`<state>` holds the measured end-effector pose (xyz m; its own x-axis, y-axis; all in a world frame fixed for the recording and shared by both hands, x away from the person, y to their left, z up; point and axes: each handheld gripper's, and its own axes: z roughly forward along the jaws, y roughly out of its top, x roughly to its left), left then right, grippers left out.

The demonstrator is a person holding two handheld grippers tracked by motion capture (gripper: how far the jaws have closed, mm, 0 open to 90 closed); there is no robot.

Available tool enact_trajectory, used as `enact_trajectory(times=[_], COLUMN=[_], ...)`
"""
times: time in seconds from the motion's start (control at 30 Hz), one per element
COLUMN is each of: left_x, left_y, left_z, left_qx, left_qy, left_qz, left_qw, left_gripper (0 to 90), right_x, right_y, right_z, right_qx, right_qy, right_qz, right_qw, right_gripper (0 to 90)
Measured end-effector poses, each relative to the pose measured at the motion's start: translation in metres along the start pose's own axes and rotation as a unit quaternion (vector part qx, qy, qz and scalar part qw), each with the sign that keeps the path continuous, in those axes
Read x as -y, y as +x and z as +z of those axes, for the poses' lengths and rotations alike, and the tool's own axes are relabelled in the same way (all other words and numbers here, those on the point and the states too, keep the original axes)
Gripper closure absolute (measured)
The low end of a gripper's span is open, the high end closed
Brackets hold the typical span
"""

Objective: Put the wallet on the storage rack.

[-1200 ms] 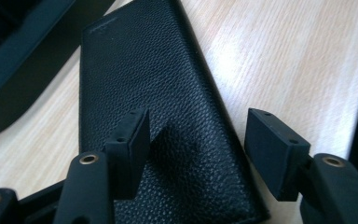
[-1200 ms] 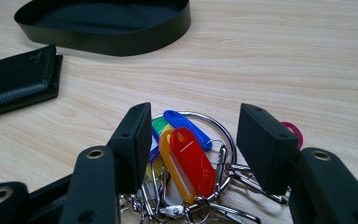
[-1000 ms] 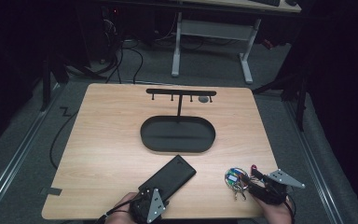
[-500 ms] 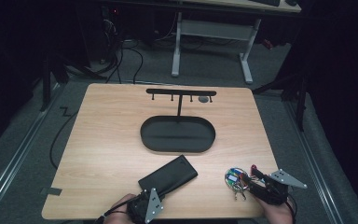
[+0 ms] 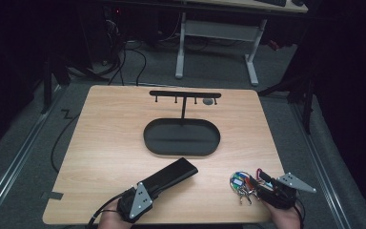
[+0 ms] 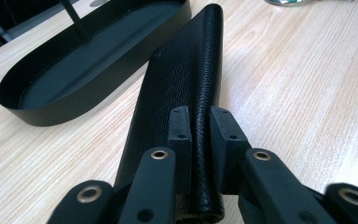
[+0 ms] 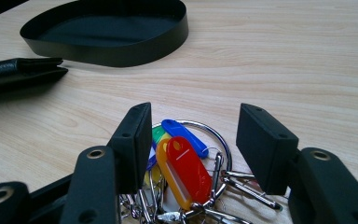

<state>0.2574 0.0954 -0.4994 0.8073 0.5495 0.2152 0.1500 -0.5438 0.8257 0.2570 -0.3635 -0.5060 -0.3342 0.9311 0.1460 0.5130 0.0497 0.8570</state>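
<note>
A long black leather wallet lies at the front of the table, pointing toward the black oval tray. My left gripper is shut on its near end; the jaws have just been closing, and in the left gripper view the pads of that gripper pinch the wallet on its edge. At the front right, a ring of keys with coloured tags rests on the wood. My right gripper stands open around it; in the right gripper view the gripper has the keys between its jaws, untouched.
Behind the tray rises a black T-shaped stand with hooks, with a small round thing hanging at its right end. The tray's wall is close to the wallet's far end. The table's front edge runs just under both hands.
The left jaws closed on the wallet's near end. The wallet turned up onto its edge, looks narrower from above and has risen a little. The right gripper and keys have not moved.
</note>
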Motion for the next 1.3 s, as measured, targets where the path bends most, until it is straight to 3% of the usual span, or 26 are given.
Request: enact_trajectory(times=[0.23,0.5,0.77,0.97,1.23,1.3], left_x=[0.005,0.013,0.024,0.031,0.041,0.042], left_y=[0.009,0.018,0.039,0.053,0.066,0.067], left_z=[-0.015,-0.031,-0.046,-0.053,-0.056,-0.057], left_qx=[0.001,0.008,-0.004,-0.011,-0.022,-0.024], left_qy=[-0.02,-0.042,-0.06,-0.072,-0.085,-0.083], left_qz=[-0.036,-0.089,-0.142,-0.181,-0.206,-0.202], left_qw=[0.9991,0.9951,0.988,0.9807,0.9746,0.9755], left_gripper=[80.2,80.3,80.4,80.3,79.9,79.7], right_x=[-0.006,-0.015,-0.018,-0.018,-0.018,-0.018], right_y=[0.001,0.004,0.008,0.008,0.009,0.009], right_z=[0.006,0.018,0.026,0.026,0.028,0.027], right_qx=[-0.007,-0.022,-0.032,-0.032,-0.035,-0.035], right_qy=[-0.006,-0.012,-0.009,-0.009,-0.005,-0.006], right_qz=[-0.008,-0.01,-0.017,-0.015,-0.017,-0.018], right_qw=[0.9999,0.9996,0.9993,0.9993,0.9992,0.9992], right_gripper=[46.2,46.3,46.2,46.2,46.2,46.3])
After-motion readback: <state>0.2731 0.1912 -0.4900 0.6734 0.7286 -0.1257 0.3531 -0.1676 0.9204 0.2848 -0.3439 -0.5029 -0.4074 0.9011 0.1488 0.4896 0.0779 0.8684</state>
